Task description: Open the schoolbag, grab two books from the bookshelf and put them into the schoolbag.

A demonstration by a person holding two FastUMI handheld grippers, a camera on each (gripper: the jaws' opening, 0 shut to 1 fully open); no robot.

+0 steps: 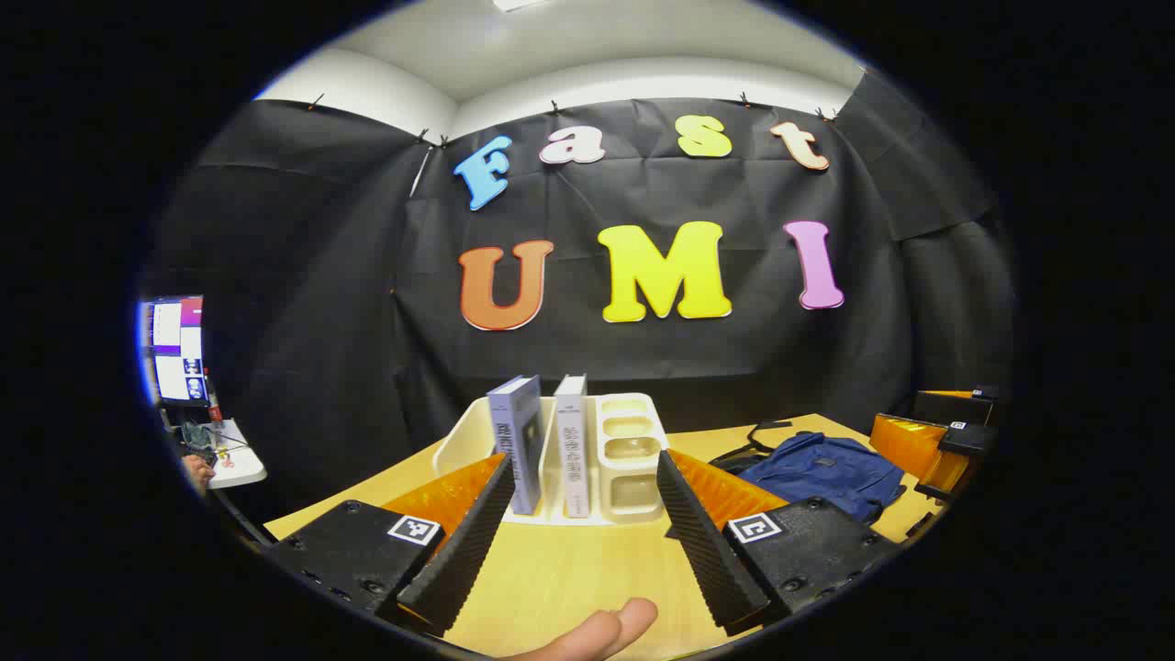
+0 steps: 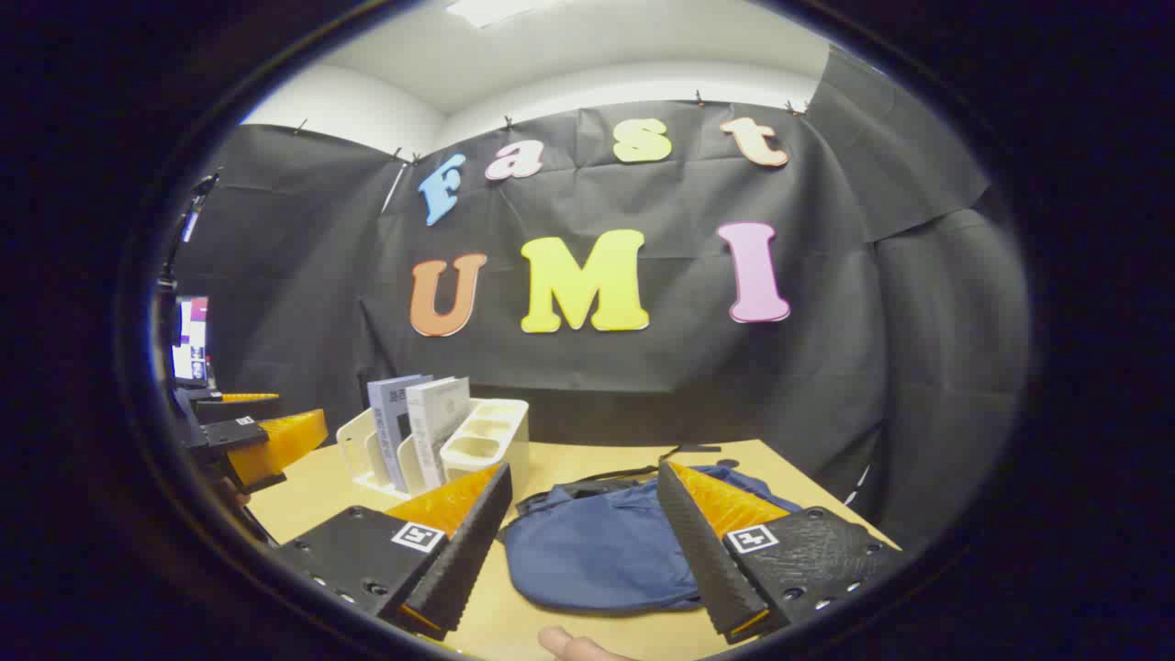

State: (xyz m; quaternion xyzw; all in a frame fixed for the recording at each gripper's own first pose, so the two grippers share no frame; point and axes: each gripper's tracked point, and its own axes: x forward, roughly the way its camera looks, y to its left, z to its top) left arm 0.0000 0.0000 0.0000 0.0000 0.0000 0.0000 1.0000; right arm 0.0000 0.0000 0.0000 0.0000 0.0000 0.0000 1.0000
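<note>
Fingers on my left gripper (image 1: 584,537) stand wide apart with nothing between them, hovering low over the pale wooden bench (image 1: 569,574). Straight ahead of them I see the cream plastic bookshelf (image 1: 633,450), a slotted desk rack with small open compartments on its right side. Two books stand upright in its slots: a grey-blue hardcover book (image 1: 520,441) on the left and a white-spined book (image 1: 572,442) just beside it. A fingertip of my hand (image 1: 610,629) shows at the bottom edge. Off to the right in the left gripper view, the dark blue fabric schoolbag (image 1: 826,473) lies flat on the bench, well apart from the rack, and past it sits my right gripper (image 1: 936,441). At the far left a lit monitor (image 1: 174,349) stands over a small white side table (image 1: 234,464).

In the right gripper view, the right gripper (image 2: 584,542) also has its fingers spread wide and empty, poised just above the near edge of the schoolbag (image 2: 597,551), which lies flat between them with its dark straps trailing toward the wall. I cannot tell whether its zip is open or closed. The bookshelf (image 2: 486,441) sits to the left with both books leaning slightly in their slots, and the left gripper (image 2: 257,441) shows beyond it at the left edge.
</note>
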